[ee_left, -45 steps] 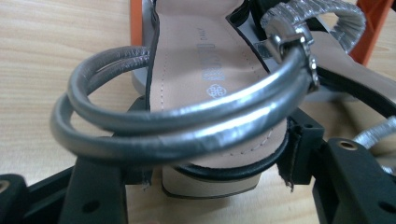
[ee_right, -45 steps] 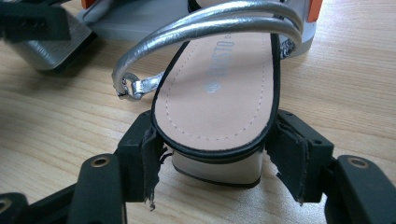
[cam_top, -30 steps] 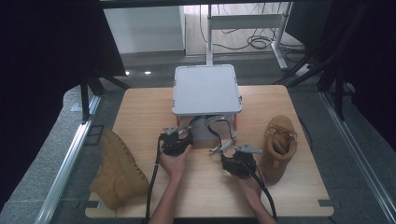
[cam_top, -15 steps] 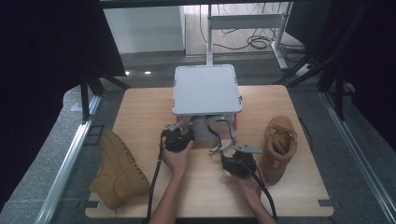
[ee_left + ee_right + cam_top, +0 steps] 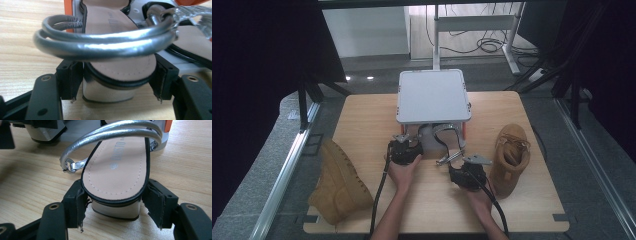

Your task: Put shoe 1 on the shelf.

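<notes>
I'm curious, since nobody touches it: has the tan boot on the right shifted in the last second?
No. The tan boot lies just as near the table's right edge as before.

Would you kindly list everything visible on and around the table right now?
Sandals: two, silver straps, beige insoles, heels between the tongs at the box's near side.
Box: one, grey lid, orange corners, table's far middle.
Left boot: one, tan, on its side at the table's left edge.
Right boot: one, tan, upright at right.
Table: one, light wood.
Left tongs: black, open around one heel, just widened.
Right tongs: black, around the other heel.
</notes>
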`<state>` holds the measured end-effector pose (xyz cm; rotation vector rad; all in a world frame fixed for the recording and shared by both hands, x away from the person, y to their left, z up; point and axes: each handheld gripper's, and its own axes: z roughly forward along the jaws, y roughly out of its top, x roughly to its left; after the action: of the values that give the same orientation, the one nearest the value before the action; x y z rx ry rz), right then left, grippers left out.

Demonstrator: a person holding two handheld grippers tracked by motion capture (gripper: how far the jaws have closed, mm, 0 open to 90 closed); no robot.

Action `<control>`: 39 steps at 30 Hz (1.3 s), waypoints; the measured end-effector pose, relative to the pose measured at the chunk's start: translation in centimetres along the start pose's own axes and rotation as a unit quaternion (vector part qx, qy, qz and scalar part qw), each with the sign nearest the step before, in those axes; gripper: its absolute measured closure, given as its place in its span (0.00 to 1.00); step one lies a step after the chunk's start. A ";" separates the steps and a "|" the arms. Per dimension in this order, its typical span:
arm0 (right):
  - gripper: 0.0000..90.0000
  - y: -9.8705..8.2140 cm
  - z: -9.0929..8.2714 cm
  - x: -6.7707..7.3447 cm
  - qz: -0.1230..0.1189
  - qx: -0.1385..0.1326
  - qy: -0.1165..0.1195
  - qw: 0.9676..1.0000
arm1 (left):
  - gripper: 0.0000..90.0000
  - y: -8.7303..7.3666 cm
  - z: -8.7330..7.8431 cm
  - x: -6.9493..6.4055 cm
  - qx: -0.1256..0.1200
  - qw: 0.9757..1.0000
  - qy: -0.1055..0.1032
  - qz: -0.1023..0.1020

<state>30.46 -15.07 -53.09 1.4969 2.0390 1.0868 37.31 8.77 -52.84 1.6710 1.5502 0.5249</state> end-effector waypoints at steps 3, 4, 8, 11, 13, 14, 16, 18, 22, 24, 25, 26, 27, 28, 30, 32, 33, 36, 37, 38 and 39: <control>0.43 0.0 0.0 0.0 0.000 0.000 0.000 1.000 | 0.39 -0.2 -1.1 0.4 -0.009 1.000 -0.013 0.011; 0.43 0.0 0.0 0.0 0.000 0.000 0.000 1.000 | 0.41 -0.3 -1.4 0.5 -0.009 1.000 -0.018 0.014; 0.43 0.0 0.0 0.0 0.001 0.000 0.001 1.000 | 0.47 -0.7 -2.2 0.8 -0.013 0.999 -0.027 0.021; 0.43 0.0 0.0 0.0 0.001 0.000 0.000 1.000 | 0.48 -0.8 -2.2 0.9 -0.016 0.999 -0.029 0.021; 0.43 0.0 0.0 0.0 0.001 0.000 0.000 1.000 | 0.48 -0.9 -2.2 0.8 -0.024 0.999 -0.024 0.018; 0.43 0.0 0.0 0.0 0.001 0.000 0.000 1.000 | 0.48 -1.1 -2.1 0.7 -0.030 0.999 -0.018 0.014; 0.43 0.0 0.0 0.0 0.001 0.000 0.000 1.000 | 0.48 -1.2 -1.8 0.3 -0.042 0.999 -0.002 0.008; 0.43 0.0 0.0 0.0 0.001 0.000 0.000 1.000 | 0.49 -1.2 -1.5 -0.2 -0.050 0.999 0.009 -0.002; 0.43 0.0 0.0 0.0 0.000 0.000 0.000 1.000 | 0.49 -0.8 -0.9 -0.7 -0.052 0.998 0.016 -0.019; 0.43 0.0 0.0 0.0 -0.001 0.000 0.000 1.000 | 0.49 -0.6 -0.6 -0.9 -0.050 0.998 0.021 -0.018; 0.43 0.0 0.0 0.0 -0.001 0.000 0.000 1.000 | 0.49 -0.5 -0.5 -0.9 -0.052 0.998 0.021 -0.023; 0.43 0.0 0.0 0.0 -0.001 0.000 0.000 1.000 | 0.49 -0.5 -0.4 -0.9 -0.055 0.998 0.020 -0.026; 0.43 0.0 0.0 0.0 -0.001 0.000 0.000 1.000 | 0.49 -0.4 -0.4 -0.8 -0.054 0.998 0.019 -0.029; 0.43 0.0 0.0 0.0 -0.001 0.000 0.000 1.000 | 0.49 -0.3 -0.3 -0.9 -0.052 0.998 0.021 -0.027; 0.43 0.0 0.0 0.0 -0.001 0.000 0.000 1.000 | 0.49 -0.1 -0.2 -1.0 -0.047 0.998 0.024 -0.023; 0.43 0.0 0.0 0.0 -0.001 0.001 0.000 1.000 | 0.49 0.0 -0.1 -1.0 -0.046 0.998 0.025 -0.020; 0.43 0.0 0.0 0.0 -0.002 0.000 0.000 1.000 | 0.49 0.0 -0.1 -1.0 -0.045 0.998 0.025 -0.019; 0.43 0.0 0.0 0.0 -0.001 0.001 0.000 1.000 | 0.49 0.0 -0.1 -0.8 -0.044 0.999 0.020 -0.019; 0.43 0.0 0.0 0.0 -0.001 0.000 0.000 1.000 | 0.49 0.0 -0.1 -0.8 -0.044 0.999 0.018 -0.018; 0.43 0.0 0.0 0.0 0.000 0.000 -0.001 1.000 | 0.49 0.0 -0.1 -0.8 -0.044 0.999 0.017 -0.017; 0.43 0.0 0.0 0.0 0.000 0.000 0.000 1.000 | 0.49 0.0 -0.1 -0.8 -0.044 0.999 0.017 -0.016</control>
<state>30.43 -15.06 -53.09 1.4972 2.0390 1.0858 37.13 8.04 -52.62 1.5765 1.5530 0.5992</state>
